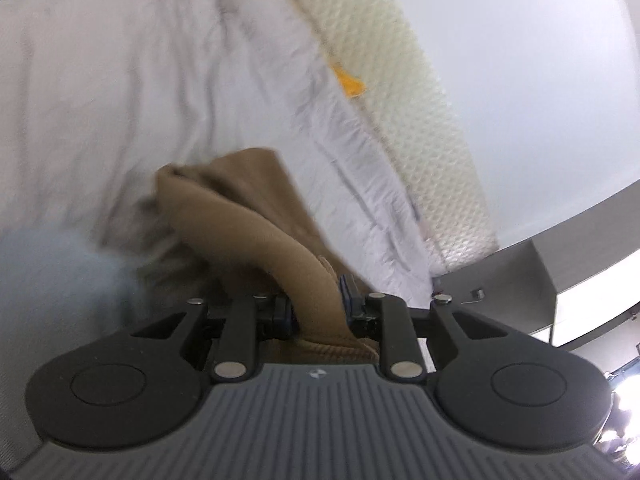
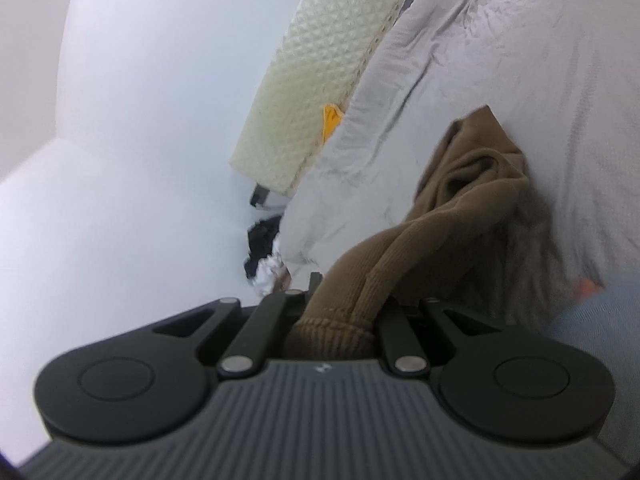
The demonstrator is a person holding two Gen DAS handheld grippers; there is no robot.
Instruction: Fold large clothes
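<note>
Got the brown knit garment [image 1: 240, 216] pinched in both hands: my left gripper [image 1: 316, 312] is clamped on a thick bunch of it, my right gripper [image 2: 340, 312] squeezed tight on the ribbed hem. The rest droops over the white bedsheet [image 1: 120, 80]. Looks soft, floppy, fairly weighty, probably stretchy, so hems and corners seem the best places to hold.

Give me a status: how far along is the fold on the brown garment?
Done: both grippers have a grip. The left gripper and right gripper are each shut on the brown garment. In hand: it hangs bunched between them above the white bedsheet. Left: no neat fold is visible yet, so spreading, folding and laying down remain.
</note>
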